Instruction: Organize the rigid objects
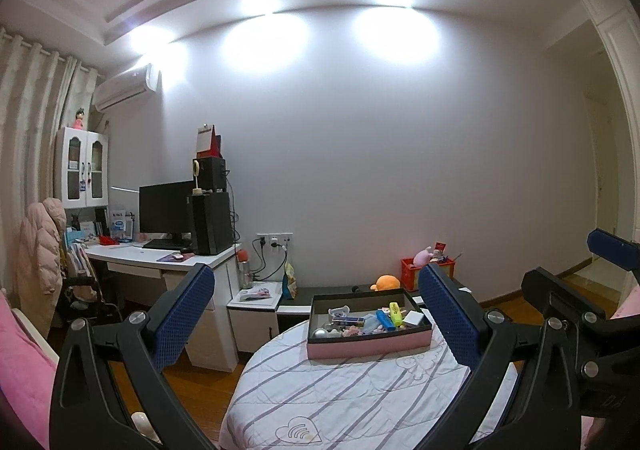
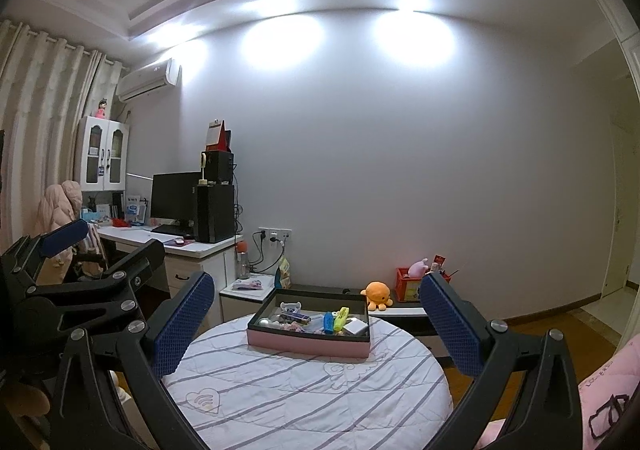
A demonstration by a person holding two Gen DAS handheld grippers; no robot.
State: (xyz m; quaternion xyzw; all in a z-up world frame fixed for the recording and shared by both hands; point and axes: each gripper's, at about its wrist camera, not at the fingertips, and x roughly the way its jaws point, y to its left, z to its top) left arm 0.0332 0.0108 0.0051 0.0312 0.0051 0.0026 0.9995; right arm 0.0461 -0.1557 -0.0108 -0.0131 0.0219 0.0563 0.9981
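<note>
Blue textured pads lined both grippers, and each pair of jaws stood wide apart with nothing between them. The left gripper (image 1: 316,314) hung above the round table (image 1: 340,402), its fingers framing the pink tray (image 1: 368,346) that sat toward the far edge of the striped cloth. The right gripper (image 2: 316,320) was held at much the same height just beside it, well short of the tray (image 2: 308,344), with the left one's frame showing at the left edge of its view.

Inside the tray lay a jumble of small things: a yellow highlighter (image 1: 396,313), a blue marker (image 1: 384,320), a white box (image 1: 414,317), a silver ball (image 1: 320,334) in the near left corner and a small white figure (image 1: 338,311) toward the back. All lay loose, touching or overlapping one another.

Beyond the table, an orange plush toy (image 2: 378,294) sat on a low dark bench (image 1: 296,300) against the wall, near a red crate (image 2: 412,284). Further left stood a white desk (image 1: 160,256) carrying a monitor (image 1: 166,208) and a black computer tower (image 1: 212,222).
</note>
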